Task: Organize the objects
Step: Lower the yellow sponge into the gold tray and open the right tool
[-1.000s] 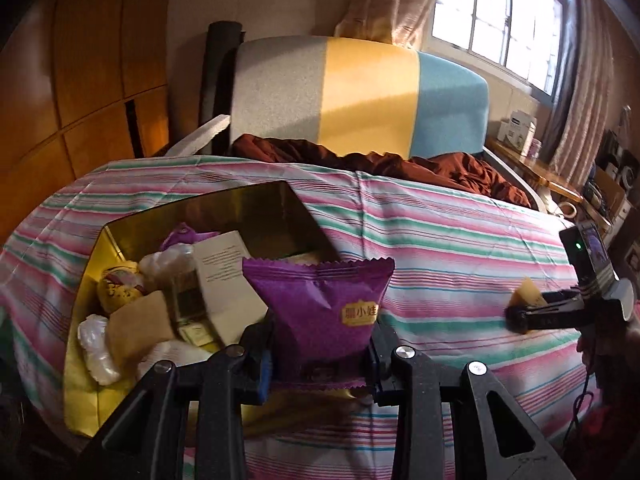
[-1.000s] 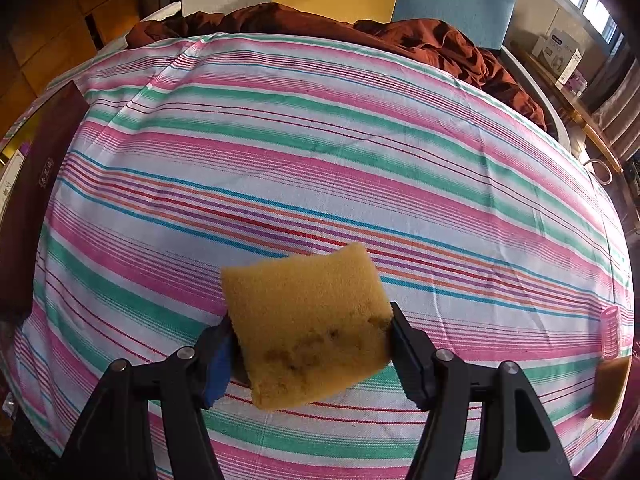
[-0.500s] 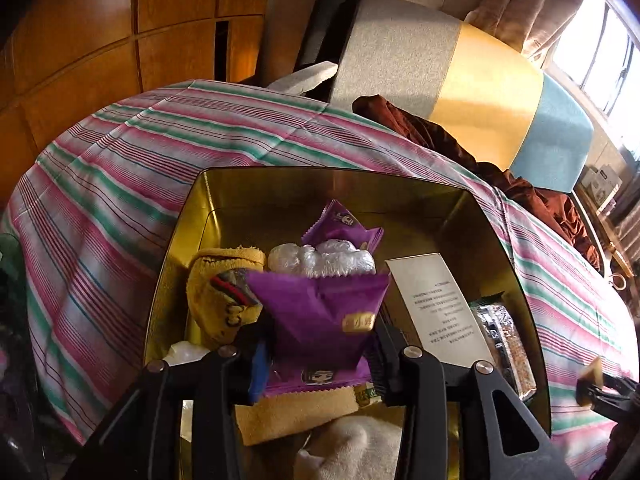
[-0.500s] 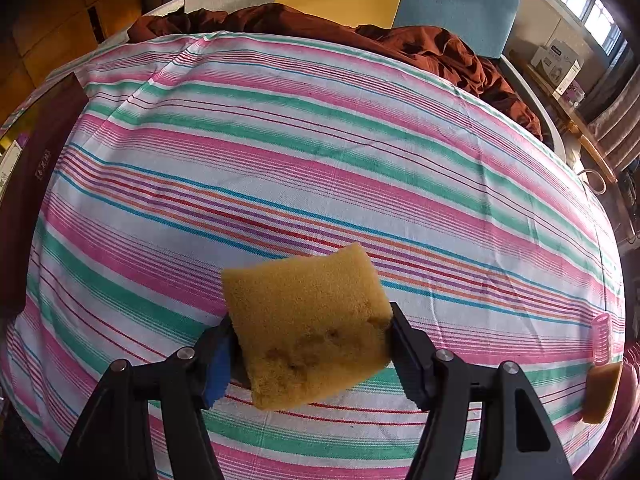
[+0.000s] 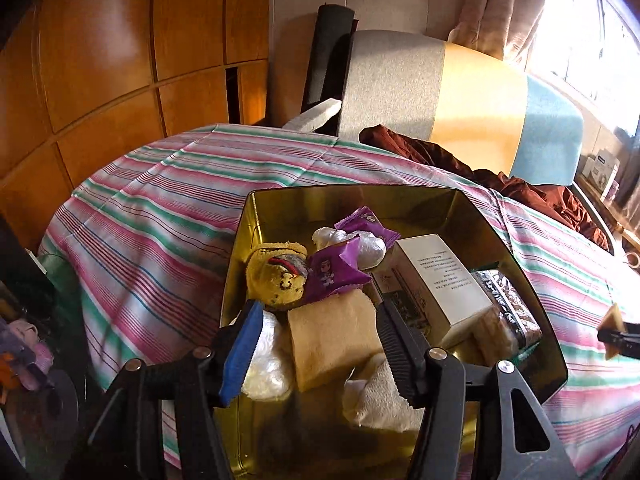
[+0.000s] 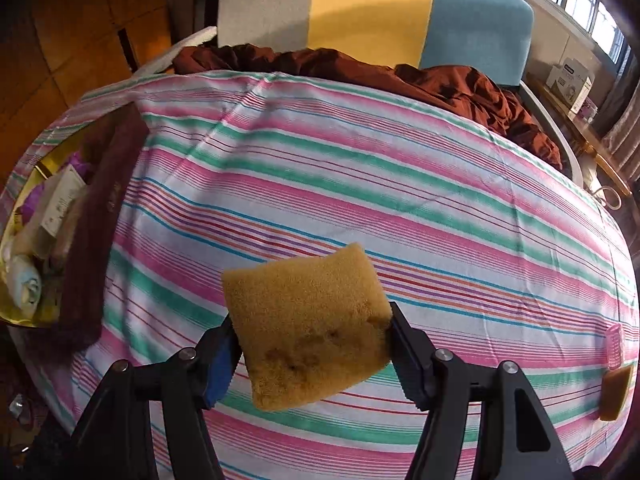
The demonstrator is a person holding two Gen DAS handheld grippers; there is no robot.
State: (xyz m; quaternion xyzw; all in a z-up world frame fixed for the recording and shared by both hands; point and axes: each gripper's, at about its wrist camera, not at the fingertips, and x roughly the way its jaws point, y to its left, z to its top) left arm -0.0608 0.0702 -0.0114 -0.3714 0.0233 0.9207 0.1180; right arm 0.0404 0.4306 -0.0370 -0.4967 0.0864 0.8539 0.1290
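A gold tin box [image 5: 532, 280] sits on the striped bed, holding several items. Among them are a white carton [image 5: 436, 276], a tan sponge [image 5: 332, 340] and a yellow plush [image 5: 276, 276]. A purple snack packet [image 5: 334, 270] lies loose on the pile. My left gripper [image 5: 318, 312] hangs over the tin with its jaws opening and nothing pressed between them. My right gripper [image 6: 310, 320] is shut on a yellow sponge [image 6: 308, 328], held above the bedspread to the right of the tin [image 6: 100, 220]. It also shows at the right edge of the left wrist view [image 5: 616, 334].
The pink, green and white striped bedspread [image 6: 400, 200] covers the bed. A brown blanket [image 6: 460, 84] is bunched before the grey, yellow and blue headboard [image 5: 460, 92]. A pink comb [image 6: 614, 344] and another sponge [image 6: 616, 394] lie at the bed's right edge. Wooden cabinets [image 5: 100, 60] stand on the left.
My left gripper swung over the tin, opened and let go of the purple packet, which now lies in the box. My right gripper rose with the sponge, bringing the tin into its view.
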